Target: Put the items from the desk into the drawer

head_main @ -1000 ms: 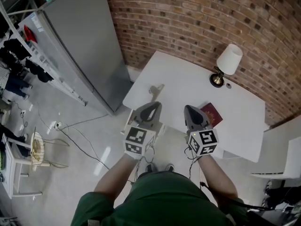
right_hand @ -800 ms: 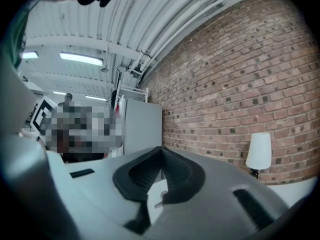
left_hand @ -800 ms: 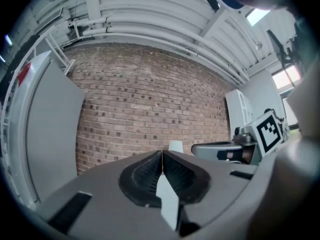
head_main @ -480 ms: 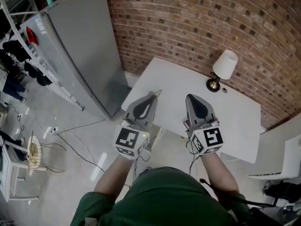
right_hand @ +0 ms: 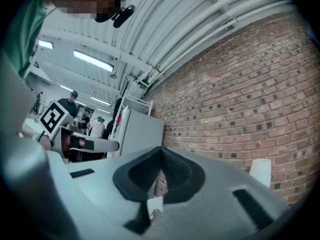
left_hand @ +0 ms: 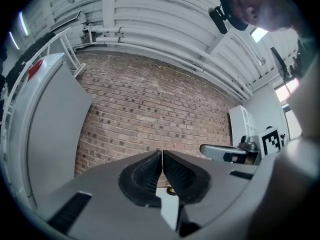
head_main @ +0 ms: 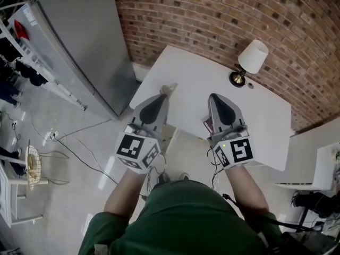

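In the head view both grippers are held side by side above the near edge of the white desk (head_main: pixel 255 116). My left gripper (head_main: pixel 159 96) is shut and empty; its pads meet in the left gripper view (left_hand: pixel 162 152). My right gripper (head_main: pixel 215 96) is also shut with nothing between its pads (right_hand: pixel 161 148). A dark red booklet (head_main: pixel 206 125) lies on the desk, mostly hidden under the right gripper. A small beige item (head_main: pixel 169 88) lies near the desk's left corner, just beyond the left gripper's tip. A white drawer-like box (head_main: pixel 186 143) shows below the desk's near edge, between the grippers.
A lamp (head_main: pixel 253 56) with a white shade and brass base stands at the desk's far edge against the brick wall (head_main: pixel 223 15). A tall grey cabinet (head_main: pixel 79 41) stands left of the desk. Cables (head_main: pixel 79 153) trail over the floor at the left.
Both grippers have risen and now look level at the wall. The red booklet, in plain sight a second ago, is now mostly covered by the right gripper.
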Tool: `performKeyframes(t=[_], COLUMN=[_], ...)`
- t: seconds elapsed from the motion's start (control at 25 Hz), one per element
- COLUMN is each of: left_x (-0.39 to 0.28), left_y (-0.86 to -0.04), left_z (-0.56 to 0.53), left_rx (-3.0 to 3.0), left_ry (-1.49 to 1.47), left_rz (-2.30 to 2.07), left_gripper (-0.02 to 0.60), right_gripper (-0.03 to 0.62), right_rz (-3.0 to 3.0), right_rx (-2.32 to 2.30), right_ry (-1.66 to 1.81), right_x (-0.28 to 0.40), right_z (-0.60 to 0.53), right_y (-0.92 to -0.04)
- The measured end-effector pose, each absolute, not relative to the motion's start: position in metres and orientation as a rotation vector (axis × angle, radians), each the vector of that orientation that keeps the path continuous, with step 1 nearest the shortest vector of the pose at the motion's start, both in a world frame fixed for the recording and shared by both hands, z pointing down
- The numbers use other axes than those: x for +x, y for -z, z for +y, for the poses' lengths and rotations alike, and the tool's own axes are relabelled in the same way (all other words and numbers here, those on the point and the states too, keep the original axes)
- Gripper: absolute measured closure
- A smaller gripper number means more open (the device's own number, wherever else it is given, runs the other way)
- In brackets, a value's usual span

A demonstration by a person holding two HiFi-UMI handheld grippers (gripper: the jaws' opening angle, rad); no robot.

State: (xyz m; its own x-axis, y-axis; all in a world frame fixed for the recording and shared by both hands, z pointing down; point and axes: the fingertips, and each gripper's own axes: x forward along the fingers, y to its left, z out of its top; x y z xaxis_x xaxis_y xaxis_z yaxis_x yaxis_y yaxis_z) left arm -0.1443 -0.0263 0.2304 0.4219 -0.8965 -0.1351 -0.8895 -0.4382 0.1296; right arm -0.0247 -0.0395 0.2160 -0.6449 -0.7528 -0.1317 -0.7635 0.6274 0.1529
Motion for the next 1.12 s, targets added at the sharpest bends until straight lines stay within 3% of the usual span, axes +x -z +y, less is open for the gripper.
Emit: performKeyframes(t=[1.12], left_x=[-0.118], left_y=[-0.231], left_z=[-0.016], left_rx=[2.59], left_ry=[0.222], left_rz=[-1.678], left_gripper=[0.571], right_gripper=[0.591], right_rz=[2.792], right_rx=[-1.205], right_ry=[-0.208], right_x=[-0.001], right_z=[-0.032], right_y=[-0.228])
